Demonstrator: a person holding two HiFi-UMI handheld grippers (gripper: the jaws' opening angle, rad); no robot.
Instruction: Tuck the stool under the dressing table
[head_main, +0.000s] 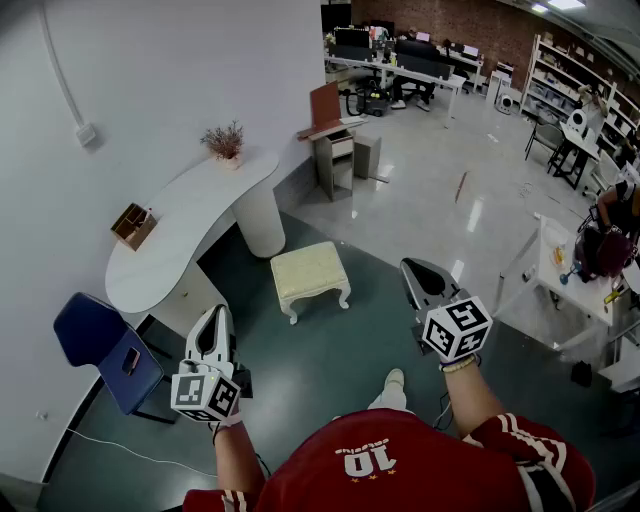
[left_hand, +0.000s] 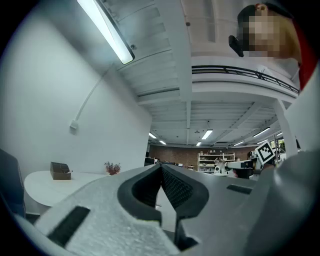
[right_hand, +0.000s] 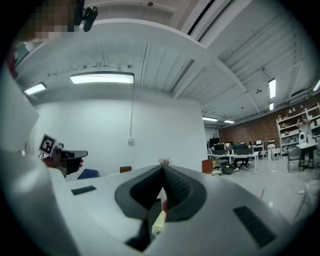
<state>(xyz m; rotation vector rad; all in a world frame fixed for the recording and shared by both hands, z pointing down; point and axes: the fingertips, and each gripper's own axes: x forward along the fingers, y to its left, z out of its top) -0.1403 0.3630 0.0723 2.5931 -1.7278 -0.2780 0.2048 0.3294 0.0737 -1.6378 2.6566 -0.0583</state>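
Note:
The cream padded stool (head_main: 310, 275) stands on the dark floor, just out from the right end of the white curved dressing table (head_main: 185, 225) by the wall. My left gripper (head_main: 215, 318) is held in the air short of the table's near end, jaws shut and empty. My right gripper (head_main: 413, 270) hovers to the right of the stool, also shut with nothing held. In the left gripper view the shut gripper (left_hand: 161, 169) points level at the tabletop (left_hand: 45, 185). In the right gripper view a cream sliver of the stool (right_hand: 159, 222) shows below the shut gripper (right_hand: 163, 171).
A blue chair (head_main: 105, 350) with a phone on it stands at the table's near end. On the table sit a brown box (head_main: 132, 225) and a dried plant (head_main: 225, 142). A small cabinet (head_main: 335, 150) is beyond; a white work table (head_main: 570, 280) stands right.

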